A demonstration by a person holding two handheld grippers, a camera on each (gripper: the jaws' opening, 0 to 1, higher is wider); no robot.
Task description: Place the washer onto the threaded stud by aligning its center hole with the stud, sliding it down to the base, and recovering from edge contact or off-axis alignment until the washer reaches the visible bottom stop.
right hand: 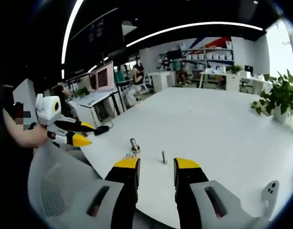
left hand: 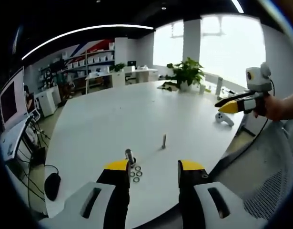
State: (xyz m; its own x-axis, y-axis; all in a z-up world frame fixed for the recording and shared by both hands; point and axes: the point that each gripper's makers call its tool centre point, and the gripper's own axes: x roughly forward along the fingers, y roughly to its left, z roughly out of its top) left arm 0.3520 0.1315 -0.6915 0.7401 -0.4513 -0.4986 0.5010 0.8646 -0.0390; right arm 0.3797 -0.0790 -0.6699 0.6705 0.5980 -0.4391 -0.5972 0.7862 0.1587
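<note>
Both grippers hang above the near edge of a large white table [left hand: 113, 119], jaws parted and holding nothing, with the work not yet begun. The left gripper [left hand: 149, 174] stands with its yellow-tipped jaws well apart, touching neither table nor hardware; just beyond its left jaw lie the washers [left hand: 136, 173], a small cluster of loose rings flat on the tabletop, beside a short dark bolt [left hand: 129, 155] standing upright. The right gripper [right hand: 156, 168] is likewise open and empty, raised clear of the surface, its jaws framing the slim threaded stud [right hand: 163, 157] that stands upright a little farther in.

In the left gripper view the stud [left hand: 164, 141] rises near the washers but apart from them, its base bare: no washer is on it.

The likely trouble lies in the pick-up. The rings are thin, flat and bunched together, so closing jaws may slide over one, nudge it away, or lift two at once. A washer pinched at a tilt would probably catch its edge on the stud's tip or bind on the threads short of the base.

Beyond stand a potted plant [left hand: 186, 74], a white controller [left hand: 224, 119], office desks and bright windows.
</note>
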